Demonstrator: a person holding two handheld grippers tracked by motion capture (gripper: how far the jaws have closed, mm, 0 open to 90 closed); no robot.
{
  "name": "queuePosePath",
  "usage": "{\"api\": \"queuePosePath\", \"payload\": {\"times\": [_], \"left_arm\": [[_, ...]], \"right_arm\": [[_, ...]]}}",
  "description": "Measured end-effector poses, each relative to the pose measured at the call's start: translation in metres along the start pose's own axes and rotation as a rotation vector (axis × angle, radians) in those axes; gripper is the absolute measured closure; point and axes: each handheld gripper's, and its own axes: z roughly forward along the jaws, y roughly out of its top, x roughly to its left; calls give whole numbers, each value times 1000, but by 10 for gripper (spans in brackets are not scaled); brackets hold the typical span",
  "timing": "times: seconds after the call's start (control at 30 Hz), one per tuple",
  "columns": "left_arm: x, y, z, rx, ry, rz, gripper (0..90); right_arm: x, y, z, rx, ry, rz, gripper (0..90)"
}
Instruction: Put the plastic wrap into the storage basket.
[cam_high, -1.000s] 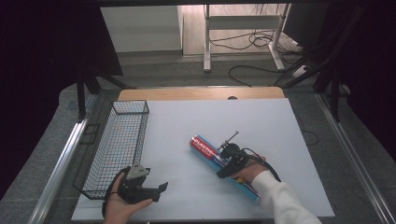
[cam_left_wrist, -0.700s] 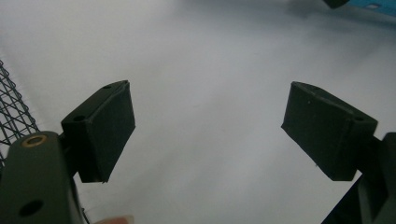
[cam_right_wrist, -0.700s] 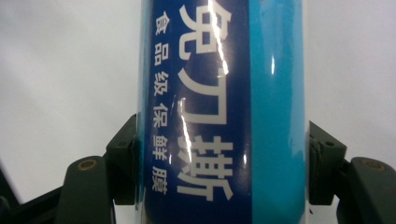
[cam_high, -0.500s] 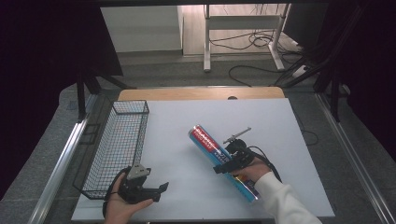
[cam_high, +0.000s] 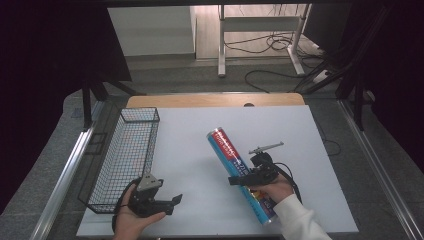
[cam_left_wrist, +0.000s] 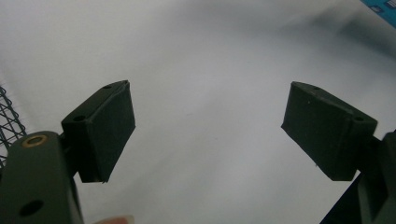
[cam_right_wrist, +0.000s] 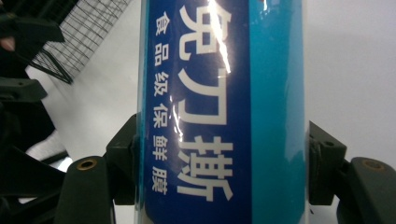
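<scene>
Blue roll (cam_high: 239, 172) has lifted, clamped between right gripper (cam_high: 245, 177) jaws.

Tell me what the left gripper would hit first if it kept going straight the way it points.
Probably the blue roll held in the right gripper. The left gripper points right across bare white table, jaws open, and a blue corner sits far ahead. Depth is unclear; it might pass below.

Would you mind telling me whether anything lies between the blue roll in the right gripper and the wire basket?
Nothing visible blocks it. The right gripper is clamped on the roll, and bare white tabletop runs from there to the basket. The left gripper, open, sits near the basket's front corner, below that line.
</scene>
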Motion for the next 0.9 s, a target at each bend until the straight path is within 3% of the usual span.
{"api": "queuePosePath", "payload": {"times": [0.27,0.43,0.83,0.9], "left_arm": [[1,3,3,-2,-16,-17,169],[0,9,3,-32,-27,-41,170],[2,35,13,-118,-195,-167,163],[3,43,18,-135,-239,-194,157]], "right_arm": [[1,-3,-3,-52,21,41,322],[4,-6,-4,-81,26,55,323],[3,-16,-5,-136,40,97,322],[4,-17,-3,-138,37,97,322]]}}
